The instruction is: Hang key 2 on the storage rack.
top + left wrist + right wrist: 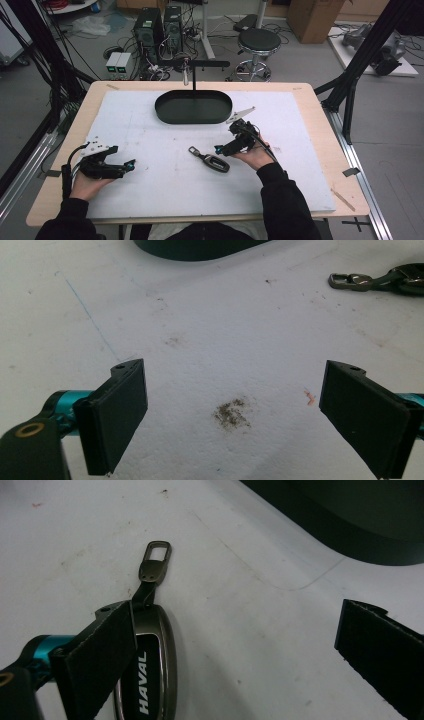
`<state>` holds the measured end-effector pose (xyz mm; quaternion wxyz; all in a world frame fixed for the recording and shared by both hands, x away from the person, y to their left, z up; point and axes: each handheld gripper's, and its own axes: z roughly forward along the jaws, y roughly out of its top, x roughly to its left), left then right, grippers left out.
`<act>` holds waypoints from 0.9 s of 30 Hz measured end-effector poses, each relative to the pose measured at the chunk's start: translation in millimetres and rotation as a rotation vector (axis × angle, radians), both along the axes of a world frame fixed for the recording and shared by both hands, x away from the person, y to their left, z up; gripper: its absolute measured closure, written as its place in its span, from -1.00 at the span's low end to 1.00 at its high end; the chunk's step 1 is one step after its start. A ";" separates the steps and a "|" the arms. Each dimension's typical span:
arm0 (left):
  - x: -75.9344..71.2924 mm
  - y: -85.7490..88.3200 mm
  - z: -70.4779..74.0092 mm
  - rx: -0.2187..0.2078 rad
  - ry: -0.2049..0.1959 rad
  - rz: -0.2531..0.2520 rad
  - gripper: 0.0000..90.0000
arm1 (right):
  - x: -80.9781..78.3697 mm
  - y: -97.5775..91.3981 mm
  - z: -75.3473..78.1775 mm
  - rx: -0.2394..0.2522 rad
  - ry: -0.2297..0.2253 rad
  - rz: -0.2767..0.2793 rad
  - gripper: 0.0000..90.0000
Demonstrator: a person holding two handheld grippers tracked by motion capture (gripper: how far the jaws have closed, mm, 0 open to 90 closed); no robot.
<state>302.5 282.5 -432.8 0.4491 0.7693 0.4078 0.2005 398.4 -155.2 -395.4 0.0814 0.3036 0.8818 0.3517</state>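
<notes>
A dark car key fob (pixel 212 160) with a metal clip lies flat on the white mat (pixel 150 130), near the middle. In the right gripper view the key fob (pixel 150 675) reads HAVAL and lies just beside the near jaw. My right gripper (pixel 221 148) is open, right of the fob and pointing left at it. My left gripper (pixel 131 165) is open over bare mat at the left. In the left gripper view the key fob (pixel 385 280) lies far ahead at the upper right. A black oval tray (pixel 193 106) sits at the back of the mat.
A black stand (pixel 200 67) rises behind the tray. The wooden table (pixel 320 130) edges frame the mat. On the floor beyond the table are a stool (pixel 257 42), computer towers (pixel 160 27) and cables.
</notes>
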 end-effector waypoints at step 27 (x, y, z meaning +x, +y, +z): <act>-4.3 0.7 -3.0 0.024 0.011 -0.020 -0.73 | 2.7 72.8 -24.1 -0.148 0.136 0.090 -0.89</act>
